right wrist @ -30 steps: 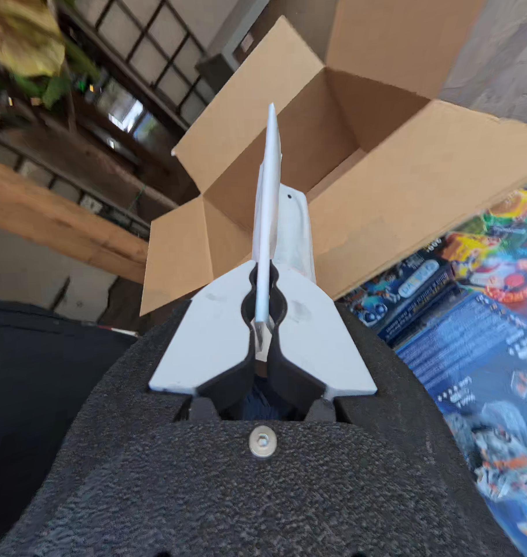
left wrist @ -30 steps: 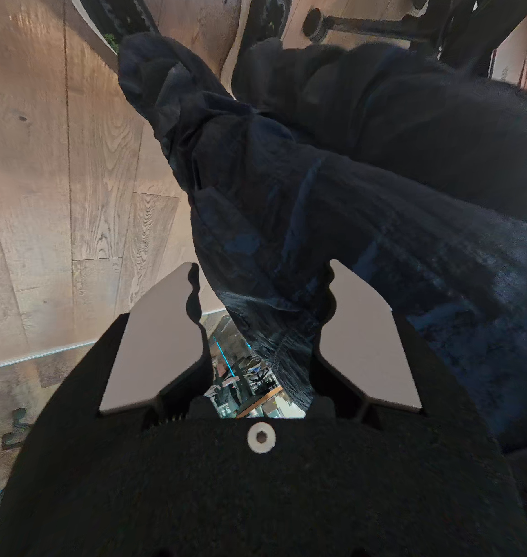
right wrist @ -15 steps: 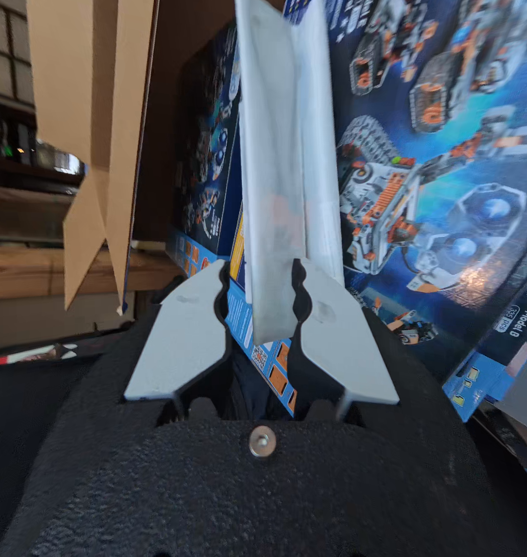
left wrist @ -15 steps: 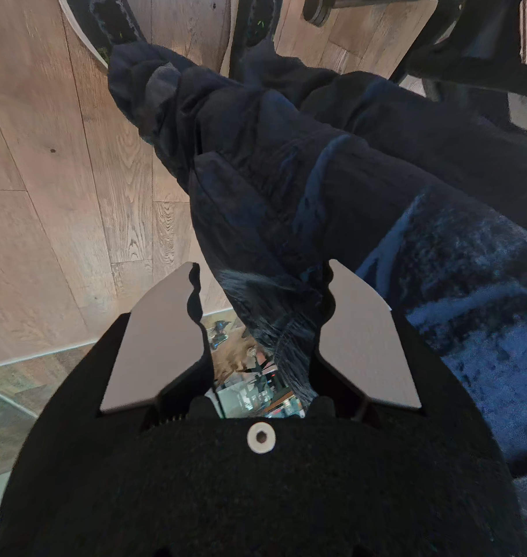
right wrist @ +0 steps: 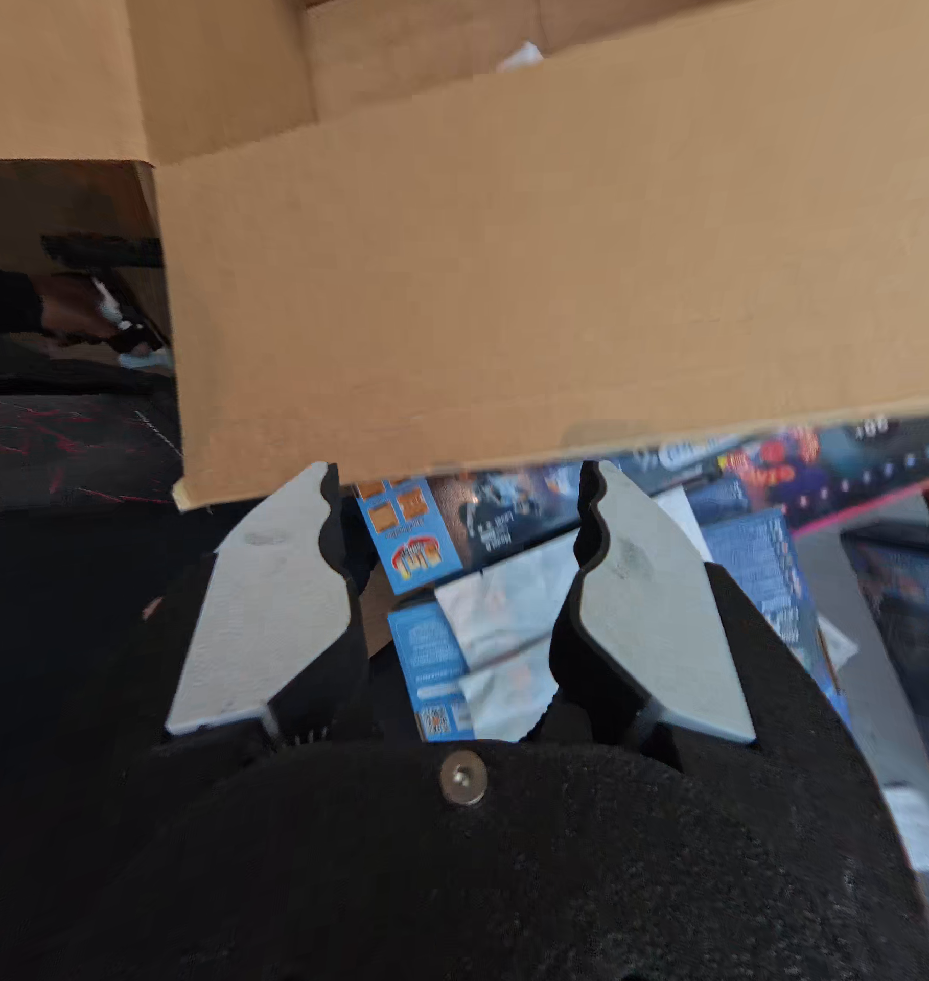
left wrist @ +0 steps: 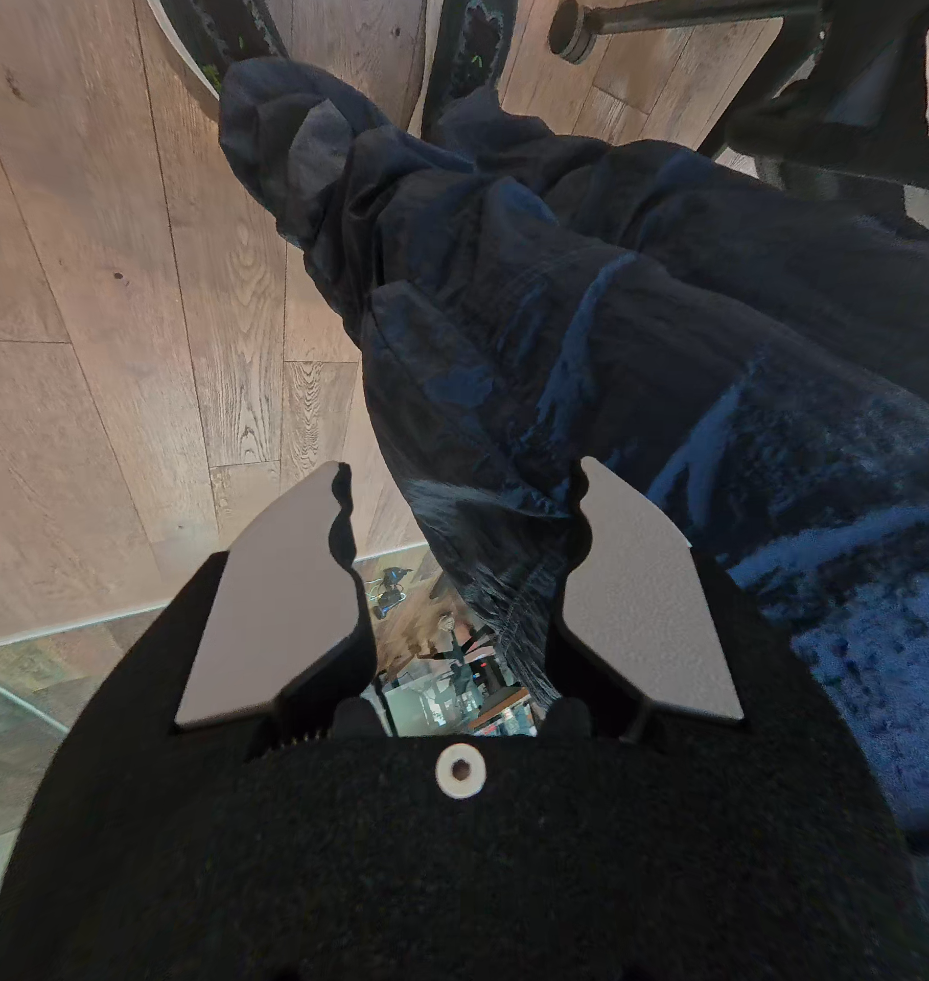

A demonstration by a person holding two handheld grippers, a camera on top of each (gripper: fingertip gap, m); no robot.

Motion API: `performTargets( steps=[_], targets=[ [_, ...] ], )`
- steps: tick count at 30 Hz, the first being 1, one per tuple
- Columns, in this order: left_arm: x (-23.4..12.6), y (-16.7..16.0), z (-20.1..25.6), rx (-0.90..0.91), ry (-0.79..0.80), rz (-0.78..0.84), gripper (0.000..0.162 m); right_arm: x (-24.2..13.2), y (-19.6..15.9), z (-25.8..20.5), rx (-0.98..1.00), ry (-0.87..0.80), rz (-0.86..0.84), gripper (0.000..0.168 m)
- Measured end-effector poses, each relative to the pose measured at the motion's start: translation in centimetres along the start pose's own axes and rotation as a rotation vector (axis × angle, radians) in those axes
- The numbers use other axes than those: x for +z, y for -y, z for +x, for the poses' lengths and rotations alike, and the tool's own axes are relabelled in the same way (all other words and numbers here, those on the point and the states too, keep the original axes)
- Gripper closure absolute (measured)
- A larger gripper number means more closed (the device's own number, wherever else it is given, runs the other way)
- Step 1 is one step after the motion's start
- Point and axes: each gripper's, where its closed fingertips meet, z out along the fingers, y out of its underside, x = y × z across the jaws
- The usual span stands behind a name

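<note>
Both grippers spread wide, neither holding anything

The right gripper [right wrist: 459,478] has its fingers [right wrist: 271,600] apart over a white plastic bag [right wrist: 505,616] lying on a blue printed box [right wrist: 430,653], just below the wall of an open cardboard box [right wrist: 505,276]; the left gripper [left wrist: 459,472], fingers [left wrist: 276,600] likewise apart, points down at a person's dark blue trouser leg [left wrist: 505,329] above the wooden floor [left wrist: 106,345]
</note>
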Motion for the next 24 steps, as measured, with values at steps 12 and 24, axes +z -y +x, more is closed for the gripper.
performTargets(
  steps=[12,24],
  targets=[
    [0.3,-6.7,-5.3,-0.310,-0.216,0.177,0.083,38.7,23.2,-0.1,-0.184,0.069,-0.584,0.083],
    [4.8,-22.2,-6.5,-0.805,-0.411,0.171,0.084,53.8,10.5,7.2,0.062,-0.174,-0.943,0.094]
  ],
)
